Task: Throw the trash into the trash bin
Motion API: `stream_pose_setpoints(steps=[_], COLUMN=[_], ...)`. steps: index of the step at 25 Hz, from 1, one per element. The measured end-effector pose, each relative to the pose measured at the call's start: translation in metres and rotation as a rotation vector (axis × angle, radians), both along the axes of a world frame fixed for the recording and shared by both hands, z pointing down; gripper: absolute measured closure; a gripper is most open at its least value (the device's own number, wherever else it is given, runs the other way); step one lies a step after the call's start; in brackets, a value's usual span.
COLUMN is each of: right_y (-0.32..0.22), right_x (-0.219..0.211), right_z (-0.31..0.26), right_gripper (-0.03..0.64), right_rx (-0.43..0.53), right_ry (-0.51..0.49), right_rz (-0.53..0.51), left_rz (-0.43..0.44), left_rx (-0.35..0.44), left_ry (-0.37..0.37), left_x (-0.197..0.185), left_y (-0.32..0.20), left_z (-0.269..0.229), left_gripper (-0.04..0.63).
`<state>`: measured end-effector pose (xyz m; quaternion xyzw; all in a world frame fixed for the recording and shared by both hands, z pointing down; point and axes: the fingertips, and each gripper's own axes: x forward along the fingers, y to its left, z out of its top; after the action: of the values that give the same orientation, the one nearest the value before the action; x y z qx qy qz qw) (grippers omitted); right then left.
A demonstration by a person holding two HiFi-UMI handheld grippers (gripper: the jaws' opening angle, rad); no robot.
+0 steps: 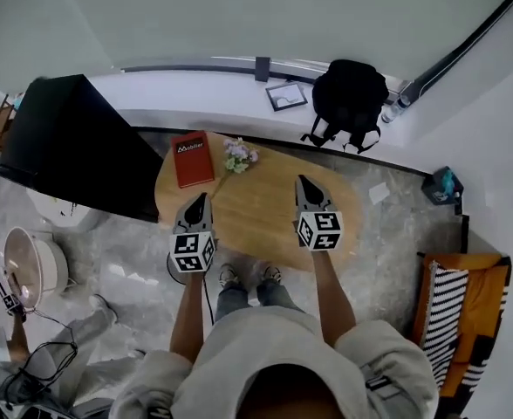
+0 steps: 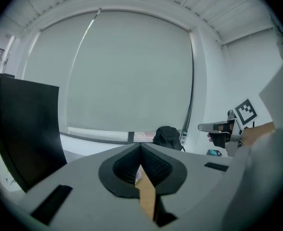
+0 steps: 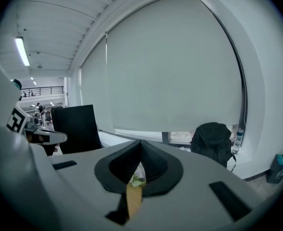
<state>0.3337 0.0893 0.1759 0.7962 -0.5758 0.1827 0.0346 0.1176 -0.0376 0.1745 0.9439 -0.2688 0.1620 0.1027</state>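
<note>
Both grippers hang over the oval wooden table (image 1: 256, 212), side by side and apart. L gripper (image 1: 200, 197): jaws shut tip to tip, nothing clamped; thru the slit behind the tips only tabletop shows. R gripper (image 1: 302, 180): same, jaws closed and empty, w/ the flowers seen thru its slit. On the table there's a red book (image 1: 192, 158) at the far-left end and a small bunch of flowers (image 1: 240, 154) just beside it on the right. Trash: a white scrap (image 1: 378, 192) lies on the marble floor (image 1: 396, 251), just off the table's right end, between the table and a small dark bin (image 1: 442, 186) w/ teal stuff in it. A black backpack (image 1: 348, 99) and a framed picture (image 1: 286, 96) sit on the window ledge (image 1: 204, 90) behind the table, w/ a clear bottle (image 1: 394, 107) next to the pack. A tall black panel (image 1: 73, 142) stands left of the table. At far right is an orange/striped cushion (image 1: 461, 321). A white round appliance (image 1: 30, 264) sits on the floor at left.
</note>
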Motion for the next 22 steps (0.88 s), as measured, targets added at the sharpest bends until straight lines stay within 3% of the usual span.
stream_pose_setpoints(steps=[12, 22], right_y=[-0.028, -0.043], right_x=[0.003, -0.011], right_z=[-0.101, -0.110], right_gripper=[0.589, 0.589], right_rx=[0.131, 0.136], right_ry=[0.087, 0.102], right_rz=[-0.059, -0.092], left_rz=[0.005, -0.035], left_rx=[0.152, 0.171], left_ry=[0.092, 0.091], left_x=[0.019, -0.002], left_y=[-0.036, -0.047], left_z=[-0.108, -0.120], left_gripper=[0.578, 0.578])
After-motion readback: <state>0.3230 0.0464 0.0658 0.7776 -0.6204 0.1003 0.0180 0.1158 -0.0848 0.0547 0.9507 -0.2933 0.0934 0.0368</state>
